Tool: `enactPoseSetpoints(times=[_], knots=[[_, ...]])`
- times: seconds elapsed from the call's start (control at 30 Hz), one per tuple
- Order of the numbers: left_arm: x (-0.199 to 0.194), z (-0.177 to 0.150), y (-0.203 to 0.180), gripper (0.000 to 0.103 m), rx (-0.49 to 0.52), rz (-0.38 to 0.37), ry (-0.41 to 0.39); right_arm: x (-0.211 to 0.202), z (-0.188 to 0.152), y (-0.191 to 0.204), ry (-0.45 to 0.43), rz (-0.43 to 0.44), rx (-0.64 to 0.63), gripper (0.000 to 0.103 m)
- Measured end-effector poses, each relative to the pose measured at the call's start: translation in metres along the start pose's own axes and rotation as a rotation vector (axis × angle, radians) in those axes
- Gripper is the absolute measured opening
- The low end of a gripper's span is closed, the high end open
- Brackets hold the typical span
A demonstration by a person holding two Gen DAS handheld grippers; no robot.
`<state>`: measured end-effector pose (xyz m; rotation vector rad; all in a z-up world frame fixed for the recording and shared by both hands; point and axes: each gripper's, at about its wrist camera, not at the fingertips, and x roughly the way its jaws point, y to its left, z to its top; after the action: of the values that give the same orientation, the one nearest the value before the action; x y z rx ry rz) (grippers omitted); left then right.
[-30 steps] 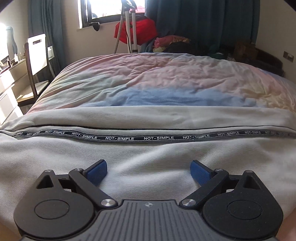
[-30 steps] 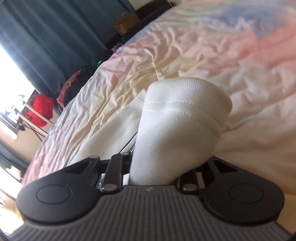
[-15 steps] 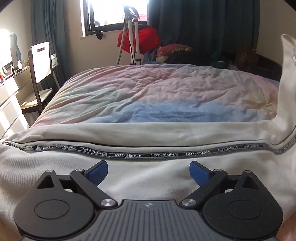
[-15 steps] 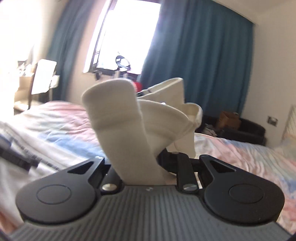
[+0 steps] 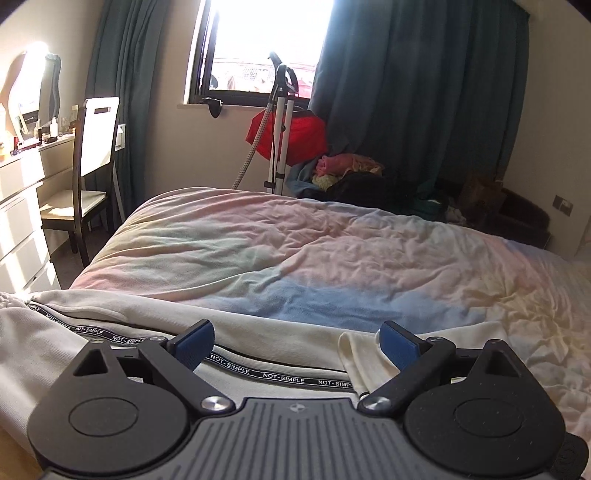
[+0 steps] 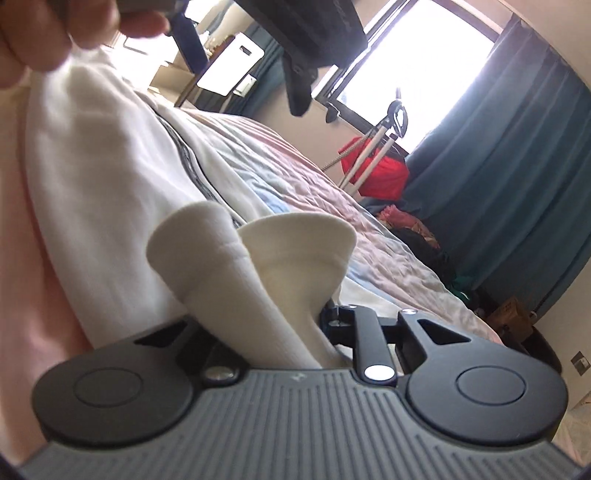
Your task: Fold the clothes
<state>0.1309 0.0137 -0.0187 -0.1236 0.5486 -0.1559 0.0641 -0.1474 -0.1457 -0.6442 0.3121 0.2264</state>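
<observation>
Left wrist view: no containers visible; cream garment with black NOT-SIMPLE tape spread on pastel duvet of bed. Left gripper spread wide above garment, blue pads clear of fabric, nothing gripped; folded cream edge just beside right pad. Right wrist view: right gripper clamped narrow on bunched cream cuff of same garment, fabric standing up out of jaws. Hand at top left over garment. Chair, red bag behind bed.

Ribbed cream cloth garment on a crumpled matt duvet — gripper matt black plastic.
</observation>
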Motion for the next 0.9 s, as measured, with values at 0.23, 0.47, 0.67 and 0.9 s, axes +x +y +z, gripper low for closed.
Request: enactPoseSetpoints(times=[0.23,0.47,0.67,0.9], knots=[[0.005,0.001,0.032,0.098,-0.106,-0.006,0.022,0.01,0.008,0.023,0.027,0.094,0.051,0.025],[0.0,-0.005,0.03,0.098,-0.156,-0.125,0.069,-0.017,0.012,-0.043,-0.011,0.518,0.45,0.09],[-0.013,-0.019,0.043,0.097,-0.283,-0.277,0.133,-0.044,0.008,-0.103,-0.15,0.541,0.676,0.09],[-0.021,-0.026,0.008,0.096,-0.066,-0.343,0.175,0.01,-0.036,-0.155,-0.031,0.399,1.018,0.089]])
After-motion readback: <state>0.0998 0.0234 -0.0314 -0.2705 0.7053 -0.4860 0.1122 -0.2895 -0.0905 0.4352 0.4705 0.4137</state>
